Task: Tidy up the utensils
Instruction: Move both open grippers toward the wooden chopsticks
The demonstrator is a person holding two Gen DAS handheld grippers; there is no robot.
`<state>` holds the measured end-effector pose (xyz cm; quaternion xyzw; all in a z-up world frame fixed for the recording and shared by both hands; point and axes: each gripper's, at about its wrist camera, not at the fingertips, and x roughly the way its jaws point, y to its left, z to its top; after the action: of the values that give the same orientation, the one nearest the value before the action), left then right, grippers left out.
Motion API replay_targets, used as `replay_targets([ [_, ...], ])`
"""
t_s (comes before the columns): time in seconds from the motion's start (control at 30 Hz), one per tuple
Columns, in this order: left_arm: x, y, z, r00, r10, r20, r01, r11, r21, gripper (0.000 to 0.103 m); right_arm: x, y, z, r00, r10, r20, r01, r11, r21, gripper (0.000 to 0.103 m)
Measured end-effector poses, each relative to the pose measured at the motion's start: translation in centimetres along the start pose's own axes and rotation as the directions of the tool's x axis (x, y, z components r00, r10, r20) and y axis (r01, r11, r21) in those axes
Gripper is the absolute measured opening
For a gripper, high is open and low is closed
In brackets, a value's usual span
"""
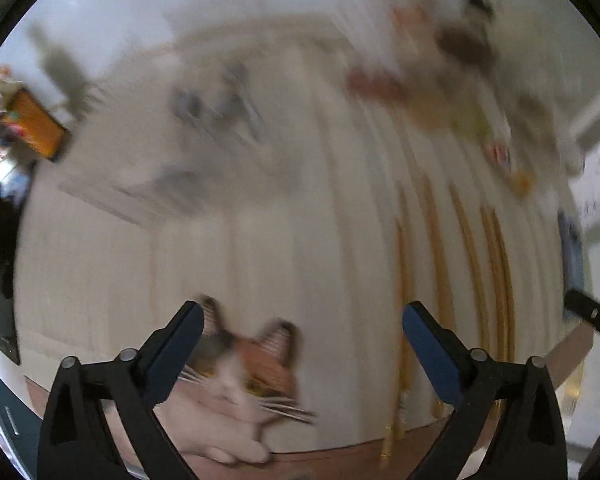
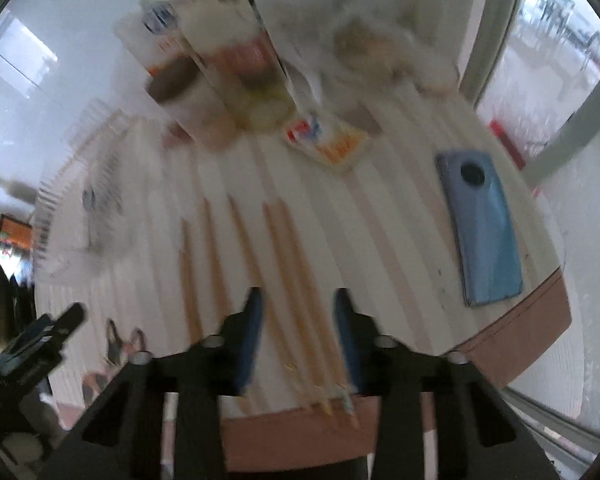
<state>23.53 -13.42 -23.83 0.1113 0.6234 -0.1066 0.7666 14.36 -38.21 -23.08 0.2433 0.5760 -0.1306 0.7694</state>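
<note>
Both views are motion-blurred, so fine detail is unreliable. My left gripper (image 1: 303,320) stands wide open with nothing between its fingers; it hangs over the striped table (image 1: 260,240), directly above a printed cat face (image 1: 244,364) at the near edge. The chopsticks (image 1: 460,280), a row of long yellowish sticks, lie flat on the table just to the right of this gripper, running away from me, their near ends at the table's edge. Ahead and to the left I see a pale tray (image 1: 204,148) holding grey shapes too blurred to identify. My right gripper (image 2: 298,300) is partly open, fingers closer together than the left pair, and grips nothing; a pair of chopsticks (image 2: 296,276) passes between its fingers on the table (image 2: 400,220) below, and I cannot tell whether the fingers touch them. More sticks lie to its left. A blue phone (image 2: 482,228) lies face down, well to the right. Packets (image 2: 328,140) and containers sit ahead, past the sticks' far ends. The left gripper's tip (image 2: 66,320) shows at the far left.
</note>
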Motion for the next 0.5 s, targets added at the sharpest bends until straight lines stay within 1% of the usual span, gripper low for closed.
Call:
replay_targets([
  [0.03, 0.9, -0.8, -0.3, 1.000, -0.008, -0.027, 0.008, 1.000, 0.016, 0.079, 0.5, -0.8, 0.0, 1.000, 0.007, -0.009, -0.007, 1.000, -0.001, 0.029],
  [0.07, 2.1, -1.5, -0.7, 0.998, -0.014, -0.066, 0.016, 1.000, 0.026, 0.074, 0.9, -1.3, -0.2, 1.000, 0.011, -0.013, -0.011, 1.000, -0.001, 0.029],
  [0.1, 2.9, -2.1, -1.1, 0.995, -0.024, -0.093, 0.026, 0.999, 0.025, 0.065, 1.2, -1.9, -0.2, 1.000, 0.016, -0.021, -0.016, 1.000, 0.000, 0.029],
  [0.2, 4.6, -2.8, -1.7, 0.988, -0.061, -0.140, 0.062, 0.998, -0.001, 0.049, 2.2, -3.2, -0.2, 0.998, 0.037, -0.048, -0.037, 0.999, 0.003, 0.029],
  [0.23, 4.5, -3.0, -1.7, 0.988, -0.099, -0.118, 0.098, 0.995, -0.017, 0.046, 2.4, -3.5, -0.2, 0.998, 0.041, -0.053, -0.041, 0.999, -0.001, 0.029],
  [0.3, 4.6, -3.8, -1.5, 0.987, -0.101, -0.127, 0.101, 0.995, -0.001, 0.044, 2.6, -3.5, -0.2, 0.997, 0.045, -0.061, -0.045, 0.999, -0.008, 0.029],
  [0.33, 4.6, -4.2, -1.4, 0.986, -0.109, -0.123, 0.111, 0.994, 0.009, 0.040, 2.8, -3.8, -0.2, 0.997, 0.046, -0.068, -0.047, 0.999, -0.010, 0.029],
  [0.37, 4.6, -4.7, -1.3, 0.986, -0.111, -0.121, 0.114, 0.993, 0.020, 0.037, 3.0, -4.0, -0.3, 0.996, 0.048, -0.072, -0.049, 0.999, -0.011, 0.029],
  [0.4, 4.7, -5.1, -1.2, 0.986, -0.110, -0.129, 0.115, 0.993, 0.030, 0.029, 3.2, -4.1, -0.3, 0.996, 0.050, -0.077, -0.051, 0.999, -0.011, 0.029],
  [0.43, 4.8, -5.5, -1.2, 0.985, -0.105, -0.135, 0.111, 0.993, 0.039, 0.022, 3.3, -4.3, -0.4, 0.995, 0.053, -0.083, -0.054, 0.998, -0.011, 0.029],
  [0.47, 4.8, -5.9, -1.2, 0.990, -0.065, -0.127, 0.074, 0.995, 0.063, 0.019, 3.5, -4.4, -0.4, 0.995, 0.057, -0.086, -0.058, 0.998, -0.010, 0.029],
  [0.5, 4.8, -6.1, -1.3, 0.992, -0.041, -0.120, 0.051, 0.995, 0.082, 0.014, 3.7, -4.4, -0.4, 0.994, 0.059, -0.090, -0.061, 0.998, -0.011, 0.029],
])
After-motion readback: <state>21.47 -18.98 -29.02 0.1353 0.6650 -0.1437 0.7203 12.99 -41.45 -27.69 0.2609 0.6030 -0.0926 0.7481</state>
